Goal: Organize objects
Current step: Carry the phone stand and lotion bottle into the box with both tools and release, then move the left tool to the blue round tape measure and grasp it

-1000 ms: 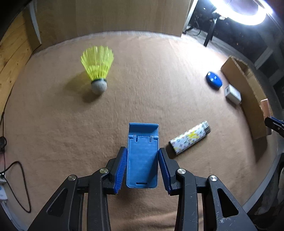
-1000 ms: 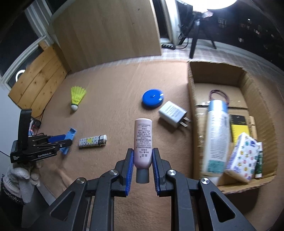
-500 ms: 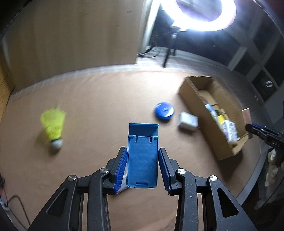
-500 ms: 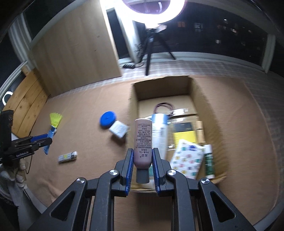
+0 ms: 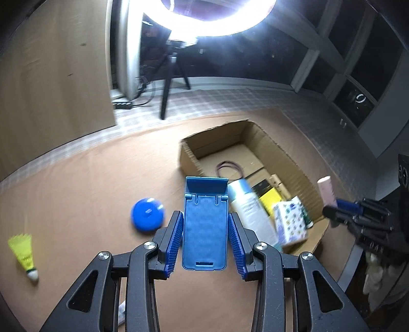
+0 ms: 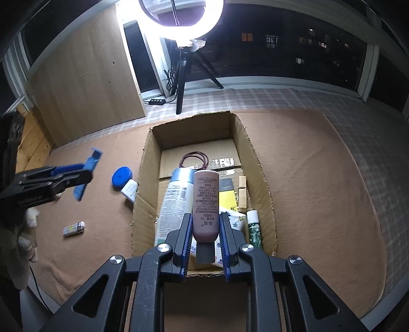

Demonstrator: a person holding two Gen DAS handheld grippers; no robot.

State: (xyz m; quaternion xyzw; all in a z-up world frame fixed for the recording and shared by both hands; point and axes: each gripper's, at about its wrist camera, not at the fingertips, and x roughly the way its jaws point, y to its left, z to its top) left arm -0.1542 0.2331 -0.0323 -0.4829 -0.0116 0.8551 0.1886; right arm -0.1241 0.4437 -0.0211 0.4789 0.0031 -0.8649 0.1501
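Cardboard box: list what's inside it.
Inside the cardboard box: a white bottle, dark hair tie, yellow-black pack, patterned packet, green tube. The held pink tube covers whatever lies beneath.

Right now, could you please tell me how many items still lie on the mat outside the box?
4: disc and charger beside the box, lighter nearer, shuttlecock far off. Others may be hidden.

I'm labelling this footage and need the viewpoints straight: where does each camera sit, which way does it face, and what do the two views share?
Left wrist: on the left gripper, looking along its fingers down at the blue phone stand it grips; the right gripper shows at right.
Right wrist: on the right gripper, above the cardboard box, gripping a pink tube; a gloved hand shows at left.
Shared: box, blue round case, ring light.
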